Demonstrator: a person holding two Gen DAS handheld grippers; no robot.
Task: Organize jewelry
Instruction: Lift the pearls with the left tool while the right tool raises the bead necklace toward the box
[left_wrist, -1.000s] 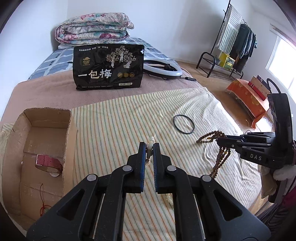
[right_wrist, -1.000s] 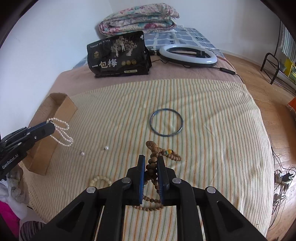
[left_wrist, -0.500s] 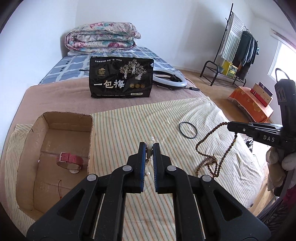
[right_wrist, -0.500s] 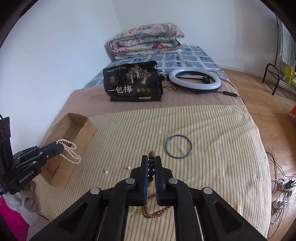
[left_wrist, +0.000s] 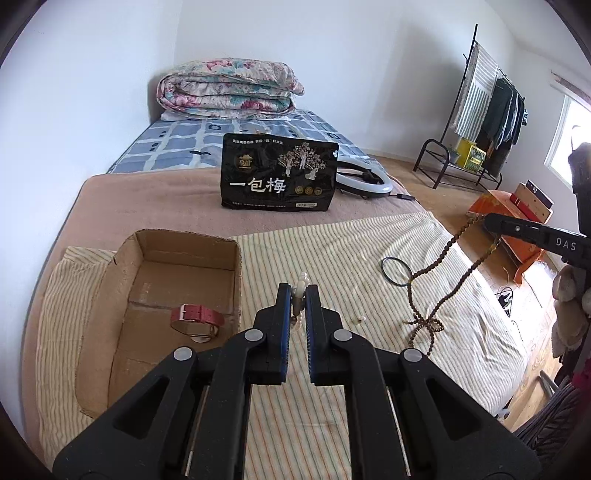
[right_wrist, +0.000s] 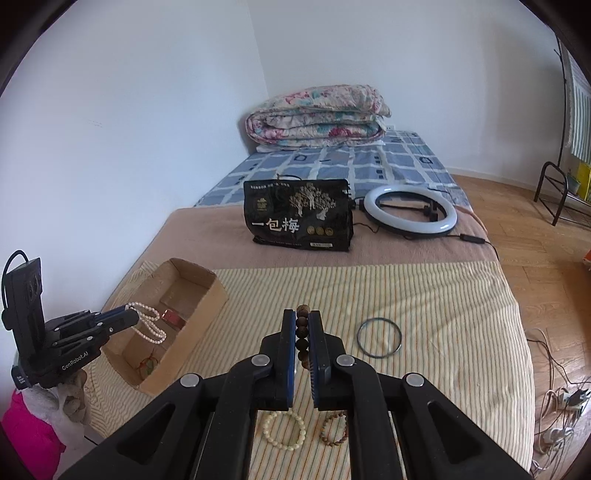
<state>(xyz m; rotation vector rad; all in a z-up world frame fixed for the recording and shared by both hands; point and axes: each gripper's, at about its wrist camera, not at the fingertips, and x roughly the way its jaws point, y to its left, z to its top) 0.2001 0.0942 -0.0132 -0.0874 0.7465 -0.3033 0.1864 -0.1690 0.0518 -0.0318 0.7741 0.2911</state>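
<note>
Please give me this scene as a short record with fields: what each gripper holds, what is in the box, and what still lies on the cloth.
left gripper: shut on the pearl necklace, held over the cardboard box
right gripper: shut on the wooden bead string, which hangs above the striped cloth
in the box: red watch, a small item with red cord
on the cloth: dark ring bangle, pale bead bracelet, brown bead bracelet
behind: black snack bag, ring light
</note>
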